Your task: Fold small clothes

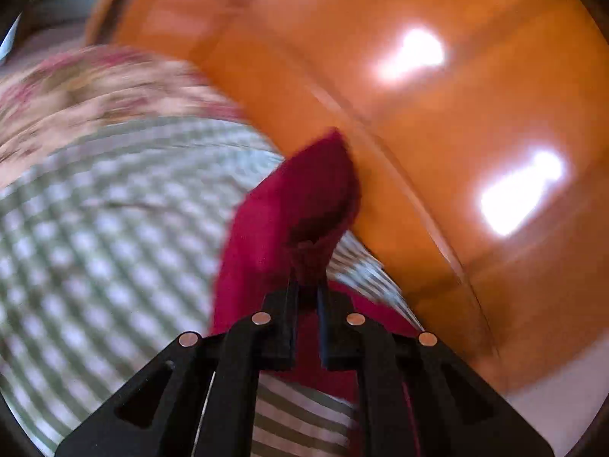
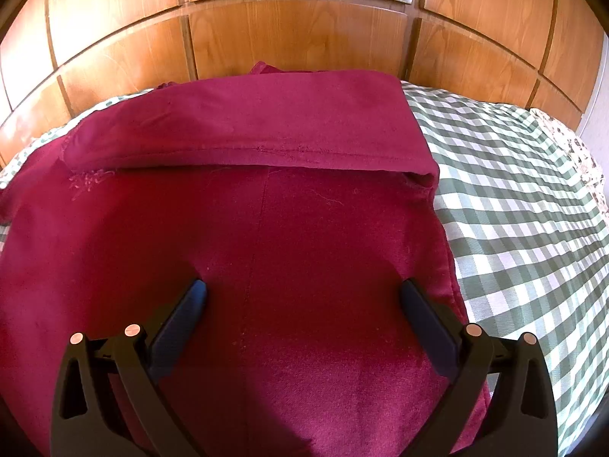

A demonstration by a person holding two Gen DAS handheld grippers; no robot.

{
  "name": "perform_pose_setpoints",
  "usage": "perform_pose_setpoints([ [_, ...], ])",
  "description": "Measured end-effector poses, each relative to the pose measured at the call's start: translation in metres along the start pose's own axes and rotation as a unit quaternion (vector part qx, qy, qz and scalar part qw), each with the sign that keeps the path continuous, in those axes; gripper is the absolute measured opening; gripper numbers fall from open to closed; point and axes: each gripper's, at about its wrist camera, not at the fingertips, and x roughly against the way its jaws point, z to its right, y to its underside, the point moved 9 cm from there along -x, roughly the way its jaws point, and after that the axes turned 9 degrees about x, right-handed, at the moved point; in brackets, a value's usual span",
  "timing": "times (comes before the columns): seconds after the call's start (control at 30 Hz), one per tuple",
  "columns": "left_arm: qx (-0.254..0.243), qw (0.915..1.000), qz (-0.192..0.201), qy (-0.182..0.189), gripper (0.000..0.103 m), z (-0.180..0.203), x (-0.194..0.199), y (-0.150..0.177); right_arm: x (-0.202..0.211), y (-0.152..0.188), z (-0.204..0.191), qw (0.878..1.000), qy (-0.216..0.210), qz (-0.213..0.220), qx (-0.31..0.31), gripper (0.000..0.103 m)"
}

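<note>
Pinching a bunched corner of the crimson garment [image 1: 289, 205], the left gripper [image 1: 307, 289] has its two black fingers drawn almost together on the cloth, which puckers into a soft, pointed peak above the tips. The fabric looks napped, almost velvety, and hangs in a loose fold toward the lower left of the left wrist view. Behind it lies a green-and-white checked bedsheet [image 1: 114, 228], heavily blurred, and a floral-patterned cover [image 1: 95, 91] at the upper left. A glossy orange-brown wooden headboard [image 1: 418, 114] fills the right side, with two bright glare patches on its smooth finish.

In the right wrist view the right gripper [image 2: 302, 293] is spread wide, its dark flat fingers apart and its tips resting on or just over the garment [image 2: 304, 228] with nothing between them. The garment lies flat on the checked sheet [image 2: 514, 209], its far edge turned over in a long, rounded fold with a stitched hem. A thin seam runs down its middle. Panelled wood [image 2: 297, 34] with visible grain rises behind.
</note>
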Motion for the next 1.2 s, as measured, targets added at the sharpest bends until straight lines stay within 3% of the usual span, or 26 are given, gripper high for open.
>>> perform_pose_setpoints([
  [0.1,-0.07,0.9963,-0.038,0.032,0.009,0.058,-0.016,0.048,0.0,0.0,0.0,1.0,-0.001,0.0,-0.001,0.1],
  [0.27,-0.161,0.9797,-0.112,0.039,0.012,0.111,-0.054,0.146,0.0,-0.001,-0.001,1.0,-0.005,0.002,-0.006,0.1],
  [0.37,-0.2,0.966,-0.161,0.028,0.021,0.118,-0.075,0.203,0.0,-0.002,-0.001,1.0,-0.008,0.003,-0.009,0.1],
  [0.47,-0.225,0.9568,-0.184,0.01,0.037,0.111,-0.075,0.239,0.0,-0.002,-0.001,1.0,-0.01,0.002,-0.01,0.1],
  [0.6,-0.237,0.953,-0.189,0.003,0.04,0.092,-0.061,0.254,0.005,-0.011,-0.003,1.0,-0.016,-0.007,-0.015,0.098],
  [0.63,-0.235,0.9537,-0.188,0.003,0.04,0.085,-0.057,0.255,0.009,-0.016,-0.006,0.999,-0.032,-0.003,-0.024,0.092],
  [0.7,-0.23,0.9548,-0.188,-0.002,0.04,0.068,-0.05,0.254,0.018,-0.036,-0.029,0.993,-0.111,0.009,-0.044,0.081],
  [0.77,-0.225,0.9568,-0.183,-0.011,0.04,0.057,-0.045,0.254,0.022,-0.055,-0.071,0.979,-0.2,0.005,-0.038,0.075],
  [0.83,-0.215,0.9587,-0.186,-0.015,0.04,0.042,-0.041,0.256,0.02,-0.066,-0.107,0.969,-0.247,-0.008,-0.017,0.062],
  [0.9,-0.213,0.9593,-0.185,-0.013,0.04,0.032,-0.039,0.259,0.013,-0.079,-0.154,0.956,-0.291,-0.028,0.008,0.057],
  [1.0,-0.226,0.9572,-0.18,-0.009,0.04,0.027,-0.038,0.263,-0.007,-0.092,-0.202,0.944,-0.322,-0.066,0.012,0.057],
  [1.07,-0.224,0.9582,-0.178,-0.008,0.04,0.024,-0.041,0.265,-0.02,-0.098,-0.226,0.94,-0.329,-0.088,0.015,0.05],
  [1.1,-0.224,0.9586,-0.176,-0.006,0.04,0.023,-0.042,0.266,-0.024,-0.1,-0.233,0.944,-0.316,-0.092,0.024,0.042],
  [1.13,-0.225,0.9587,-0.174,-0.005,0.04,0.023,-0.041,0.266,-0.025,-0.102,-0.234,0.948,-0.303,-0.091,0.031,0.026],
  [1.2,-0.228,0.9582,-0.173,-0.004,0.04,0.023,-0.041,0.267,-0.012,-0.117,-0.234,0.954,-0.289,-0.063,0.04,0.007],
])
